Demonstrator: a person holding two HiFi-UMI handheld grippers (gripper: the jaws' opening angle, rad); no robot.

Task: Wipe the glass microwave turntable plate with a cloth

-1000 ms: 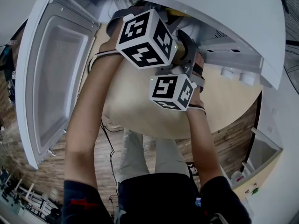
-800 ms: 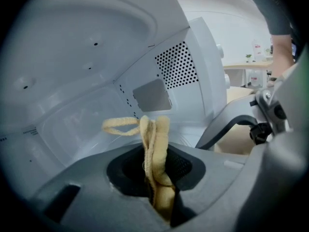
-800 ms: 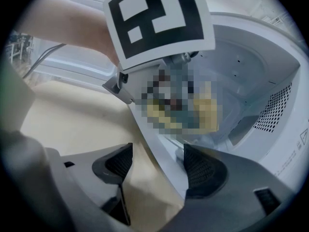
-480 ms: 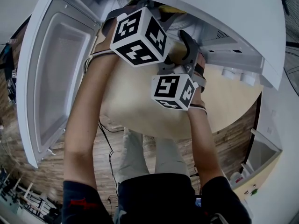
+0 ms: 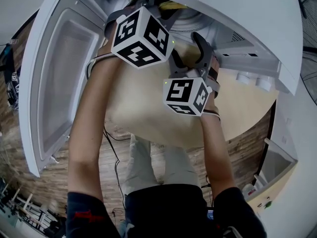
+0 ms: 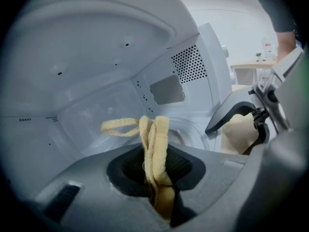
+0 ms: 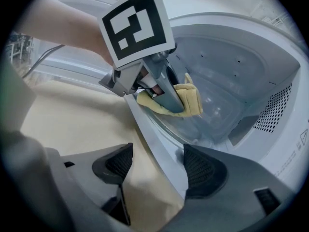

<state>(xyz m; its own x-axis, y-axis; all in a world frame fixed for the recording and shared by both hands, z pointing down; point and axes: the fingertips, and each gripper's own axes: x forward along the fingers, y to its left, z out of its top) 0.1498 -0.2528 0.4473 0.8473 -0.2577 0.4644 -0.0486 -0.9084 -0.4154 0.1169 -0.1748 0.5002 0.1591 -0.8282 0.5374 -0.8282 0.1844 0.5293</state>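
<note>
The glass turntable plate [image 7: 218, 111] lies inside the open white microwave [image 5: 237, 14]; its clear rim [image 6: 195, 131] shows just beyond my left jaws. My left gripper [image 6: 155, 167] is shut on a folded yellow cloth [image 6: 154, 144] and reaches into the cavity, cloth [image 7: 187, 100] over the plate's near part. Whether the cloth touches the glass I cannot tell. The left gripper's marker cube [image 5: 141, 37] hides its jaws in the head view. My right gripper [image 7: 157, 170] stands open at the microwave's front sill [image 7: 155, 140], nothing between its fingers.
The microwave door [image 5: 59, 83] hangs open at the left. The microwave stands on a round beige table [image 5: 148, 115]. A perforated vent panel [image 6: 189, 64] is on the cavity's right wall. Wooden floor and a cable lie below the table's edge.
My left gripper with the cloth has moved up and to the left, farther into the microwave. My right gripper has stayed almost where it was.
</note>
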